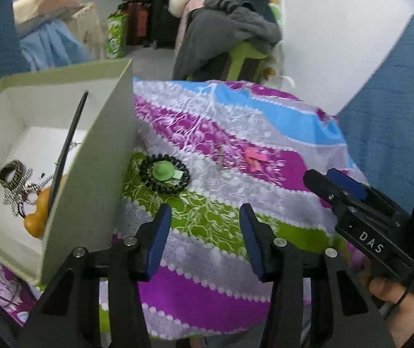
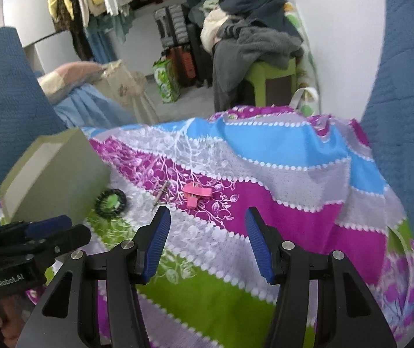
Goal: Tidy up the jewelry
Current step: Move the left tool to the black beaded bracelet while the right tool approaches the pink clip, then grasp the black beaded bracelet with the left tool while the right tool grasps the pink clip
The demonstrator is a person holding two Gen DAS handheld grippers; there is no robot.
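Note:
An open pale green box (image 1: 91, 174) stands at the left on the patterned cloth (image 1: 207, 290). Inside it lie a patterned band (image 1: 12, 174), a silver chain (image 1: 21, 195), an orange gourd charm (image 1: 40, 213) and a long black stick (image 1: 67, 150). Right of the box a black coil hair tie (image 1: 185, 178) rings a green clip (image 1: 162, 171). Further right lie a small metal pin (image 1: 221, 156) and a pink clip (image 1: 253, 158), also seen from the right wrist (image 2: 196, 194). My left gripper (image 1: 205, 211) hovers open and empty before the hair tie. My right gripper (image 2: 207, 213) is open and empty just short of the pink clip.
The cloth drops off at its far and right edges. Blue padded surfaces (image 2: 404, 116) flank both sides. Beyond stand a green stool piled with clothes (image 2: 265, 72), suitcases (image 2: 178, 55) and hanging garments. A hand (image 1: 392, 293) holds the right gripper low right in the left wrist view.

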